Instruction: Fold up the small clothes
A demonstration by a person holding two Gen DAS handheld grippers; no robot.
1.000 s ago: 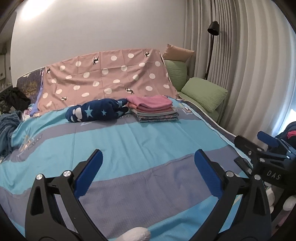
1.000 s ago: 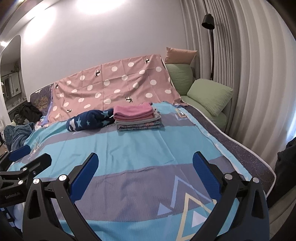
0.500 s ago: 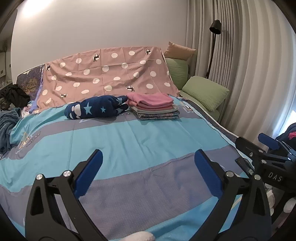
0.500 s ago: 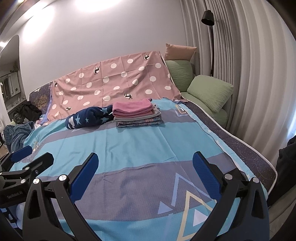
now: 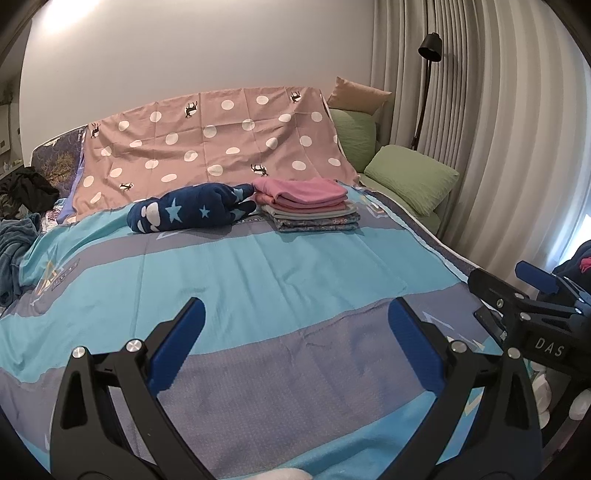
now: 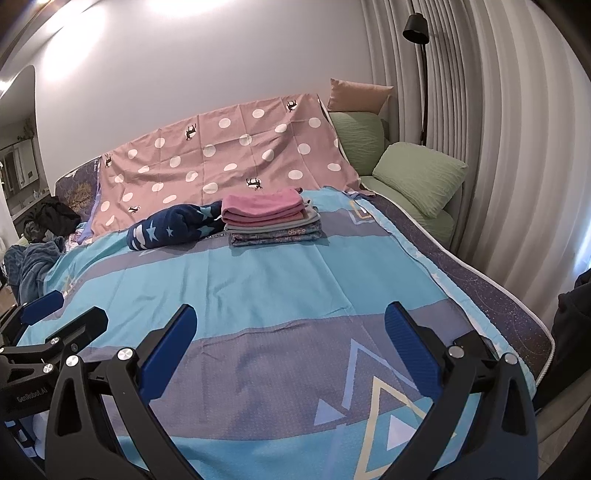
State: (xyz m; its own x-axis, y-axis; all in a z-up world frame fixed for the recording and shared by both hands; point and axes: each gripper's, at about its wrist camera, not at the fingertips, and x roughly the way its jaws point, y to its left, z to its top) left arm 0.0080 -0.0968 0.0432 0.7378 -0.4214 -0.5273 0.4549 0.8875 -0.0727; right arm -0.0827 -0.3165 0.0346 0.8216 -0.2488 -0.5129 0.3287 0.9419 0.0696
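Both hand-held grippers, left (image 5: 293,332) and right (image 6: 288,330), stayed open and empty, drifting slightly right; folded stack (image 5: 308,205) far ahead, next garment unpicked.

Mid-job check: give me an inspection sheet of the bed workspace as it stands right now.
Surface: striped blue bedspread, front area bare.
Job's things: stack of folded clothes, pink on top; navy star-print garment beside it, rumpled.
Clutter: dark clothes and a blue heap at the bed's left edge.
Grippers: left gripper and right gripper open, holding nothing.
Cables: nothing seen.
Surroundings: polka-dot sheet, green pillows, floor lamp, curtains.
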